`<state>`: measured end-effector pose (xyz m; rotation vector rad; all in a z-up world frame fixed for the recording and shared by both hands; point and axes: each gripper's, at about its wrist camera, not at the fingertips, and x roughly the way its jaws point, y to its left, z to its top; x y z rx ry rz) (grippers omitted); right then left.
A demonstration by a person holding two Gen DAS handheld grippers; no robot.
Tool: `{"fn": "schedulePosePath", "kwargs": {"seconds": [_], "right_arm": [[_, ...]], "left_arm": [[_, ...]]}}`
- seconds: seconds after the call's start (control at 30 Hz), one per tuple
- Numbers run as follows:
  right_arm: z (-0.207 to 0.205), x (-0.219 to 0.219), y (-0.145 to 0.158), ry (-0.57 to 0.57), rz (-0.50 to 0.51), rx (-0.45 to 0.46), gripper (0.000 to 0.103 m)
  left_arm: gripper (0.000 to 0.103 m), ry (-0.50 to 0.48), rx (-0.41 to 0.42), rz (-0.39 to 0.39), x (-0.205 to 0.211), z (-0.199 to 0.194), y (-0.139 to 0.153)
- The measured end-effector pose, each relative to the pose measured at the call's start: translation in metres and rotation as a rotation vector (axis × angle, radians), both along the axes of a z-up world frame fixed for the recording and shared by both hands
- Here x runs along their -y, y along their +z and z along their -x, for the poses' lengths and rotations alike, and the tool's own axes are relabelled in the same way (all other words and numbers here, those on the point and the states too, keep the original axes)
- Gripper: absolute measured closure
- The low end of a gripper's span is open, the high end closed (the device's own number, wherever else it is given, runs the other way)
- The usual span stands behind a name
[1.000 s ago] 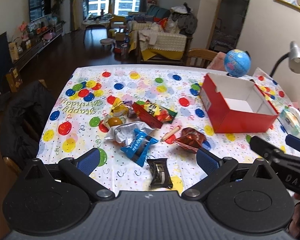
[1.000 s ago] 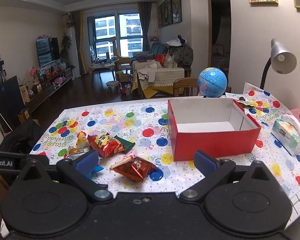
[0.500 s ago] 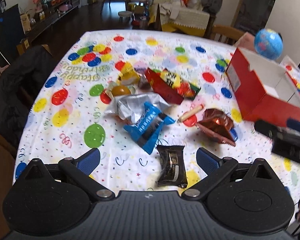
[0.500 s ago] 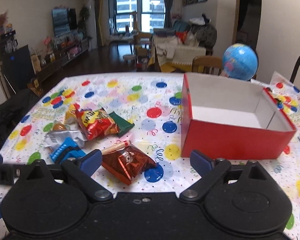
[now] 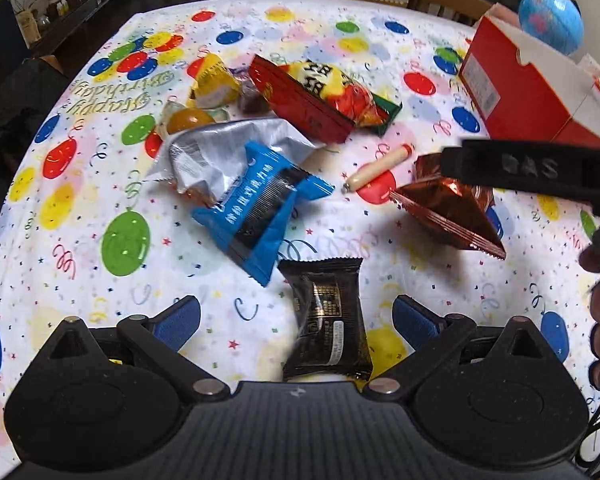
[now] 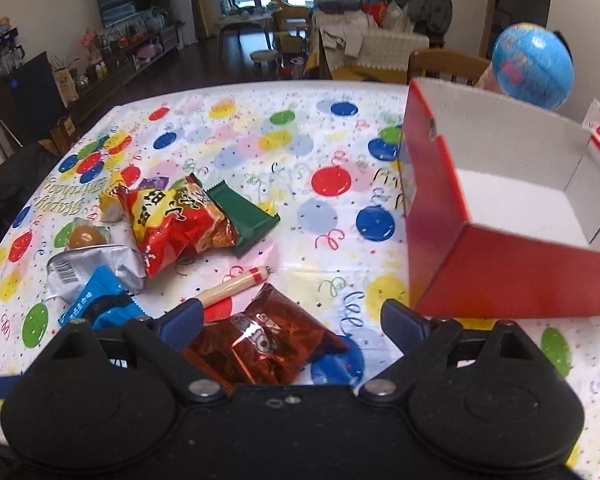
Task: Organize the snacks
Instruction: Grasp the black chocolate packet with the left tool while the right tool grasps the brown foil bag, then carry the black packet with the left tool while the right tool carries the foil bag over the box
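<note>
My left hand-held gripper (image 5: pixel 296 316) hangs over the surface (image 5: pixel 80 200) with its jaws wide apart, and a black packet (image 5: pixel 328 316) lies flat between them near the bottom centre of the left view, touched by neither finger. Just above it a blue packet (image 5: pixel 256 208) overlaps a silver bag (image 5: pixel 220 148), and a red and yellow chip bag (image 5: pixel 320 96) sits higher, in the upper middle. A small sausage stick (image 5: pixel 380 168) lies alone between that pile and a shiny copper packet (image 5: pixel 448 208) at the right. My right hand-held gripper (image 6: pixel 292 318) also stands wide open and holds nothing; in its view the copper packet (image 6: pixel 260 344) lies between the two fingers, low in the frame, and I cannot tell whether the left finger brushes it. The red box (image 6: pixel 520 276) stands open and empty at the right of that view, well apart from the snacks, with a globe (image 6: pixel 532 64) behind it.
</note>
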<state>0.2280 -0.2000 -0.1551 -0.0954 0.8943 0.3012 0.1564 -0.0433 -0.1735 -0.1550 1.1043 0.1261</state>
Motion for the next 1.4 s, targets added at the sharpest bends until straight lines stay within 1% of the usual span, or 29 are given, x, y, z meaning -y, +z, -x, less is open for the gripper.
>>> {"fn": "schedulePosePath", "kwargs": {"seconds": [0.13,0.3,0.37,0.4,0.43,0.47,0.5,0.53,0.57,0.6,0.63,0.67,0.73,0.77,0.8,0.87,1.07,1.2,1.27,1.4], "right_arm": [[-0.01,-0.005,-0.014,-0.019,0.009,-0.045,0.008],[-0.013,-0.003,-0.027,-0.052,0.009,-0.106,0.008],[-0.01,0.0,-0.03,-0.052,-0.002,-0.122,0.011],[-0.009,0.001,-0.031,-0.047,-0.008,-0.127,0.012],[-0.007,0.002,-0.031,-0.039,-0.015,-0.129,0.017],[-0.006,0.003,-0.031,-0.033,-0.022,-0.125,0.022],[-0.004,0.003,-0.029,-0.028,-0.025,-0.12,0.024],[-0.003,0.002,-0.028,-0.02,-0.028,-0.114,0.028],[-0.002,0.002,-0.026,-0.011,-0.03,-0.109,0.032],[-0.001,0.002,-0.025,-0.004,-0.03,-0.102,0.035],[0.001,0.001,-0.023,0.004,-0.03,-0.097,0.04],[0.002,0.001,-0.022,0.009,-0.031,-0.095,0.047],[0.004,0.001,-0.02,0.015,-0.035,-0.093,0.052],[0.005,0.001,-0.018,0.018,-0.032,-0.089,0.056],[0.006,0.002,-0.017,0.022,-0.031,-0.086,0.056],[0.008,0.004,-0.015,0.022,-0.034,-0.085,0.058],[0.018,0.011,-0.005,0.02,-0.038,-0.084,0.062],[0.026,0.017,0.008,0.021,-0.031,-0.073,0.062],[0.029,0.022,0.016,0.016,-0.043,-0.063,0.063],[0.034,0.032,0.038,0.004,-0.065,-0.039,0.063]], "left_arm": [[0.0,-0.016,-0.007,-0.015,0.008,-0.005,-0.006],[0.001,-0.01,-0.015,-0.015,0.013,-0.007,-0.014],[0.002,-0.002,-0.007,-0.007,0.014,-0.005,-0.015],[0.007,0.0,-0.004,-0.007,0.014,-0.004,-0.016],[0.009,-0.001,-0.005,-0.007,0.014,-0.003,-0.016],[0.015,-0.001,-0.007,-0.008,0.015,-0.003,-0.016],[0.019,0.001,-0.008,-0.01,0.016,-0.003,-0.017],[0.021,0.003,-0.007,-0.013,0.016,-0.002,-0.017],[0.025,0.006,-0.007,-0.012,0.017,-0.002,-0.016],[0.032,0.007,-0.006,-0.008,0.017,-0.001,-0.016],[0.036,0.01,-0.008,-0.005,0.017,0.0,-0.016],[0.041,0.014,-0.012,-0.003,0.017,0.0,-0.016],[0.049,0.022,-0.015,0.0,0.016,0.0,-0.016],[0.056,0.027,-0.018,0.0,0.015,0.0,-0.016],[0.06,0.031,-0.018,0.0,0.014,0.0,-0.015],[0.063,0.032,-0.018,0.006,0.013,0.001,-0.014],[0.066,0.042,-0.02,0.029,0.01,0.006,-0.007],[0.067,0.03,0.008,0.026,0.012,0.009,0.008],[0.067,0.022,0.02,0.015,0.015,0.01,0.018],[0.067,0.004,0.054,0.019,0.02,0.011,0.04]]}}
